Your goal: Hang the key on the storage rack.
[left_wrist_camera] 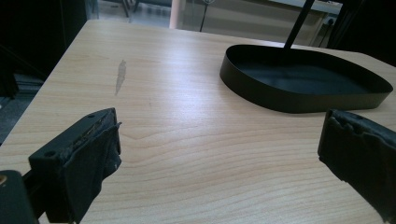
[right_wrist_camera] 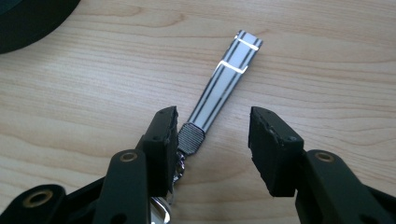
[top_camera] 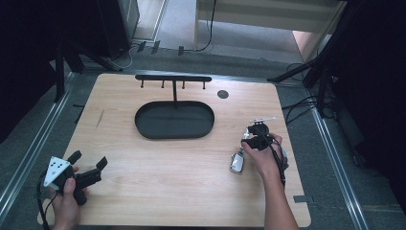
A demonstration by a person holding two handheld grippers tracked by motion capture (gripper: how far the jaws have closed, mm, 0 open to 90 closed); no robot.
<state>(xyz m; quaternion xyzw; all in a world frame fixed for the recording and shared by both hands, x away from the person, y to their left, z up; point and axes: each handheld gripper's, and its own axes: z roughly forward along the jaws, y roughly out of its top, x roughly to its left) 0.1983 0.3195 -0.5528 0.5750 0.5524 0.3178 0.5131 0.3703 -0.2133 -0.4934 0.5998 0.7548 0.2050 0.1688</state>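
At the desk's (top_camera: 143, 191) front left corner we see the left gripper (top_camera: 88, 163) held in a hand (top_camera: 67, 201), resting low over the wood with its jaws spread wide and nothing between them; in the left gripper view the two black pads (left_wrist_camera: 93, 158) stand far apart over bare desk, aimed toward the tray. Moving right, a pale scuff mark (left_wrist_camera: 120, 77) lies on the wood in the left half of the desk. Past it, toward the middle of the back half, sits the black oval tray (top_camera: 143, 129), and from its rear rim rises a thin post carrying a black bar with hooks (top_camera: 173, 78), close to the back edge. A small dark round spot (top_camera: 222, 94) marks the desk just right of that bar. Nearer the right edge, about halfway between front and back, the right gripper (top_camera: 249, 139) points down over a silver key fob (top_camera: 237, 163) with a strap lying flat on the wood. In the right gripper view the striped strap (right_wrist_camera: 226, 84) runs away from the jaws, and its dark mesh end (right_wrist_camera: 190, 138) sits just beside the left pad (right_wrist_camera: 163, 135); the other pad stands clear, so the jaws are part-way closed and not yet clamped on it.
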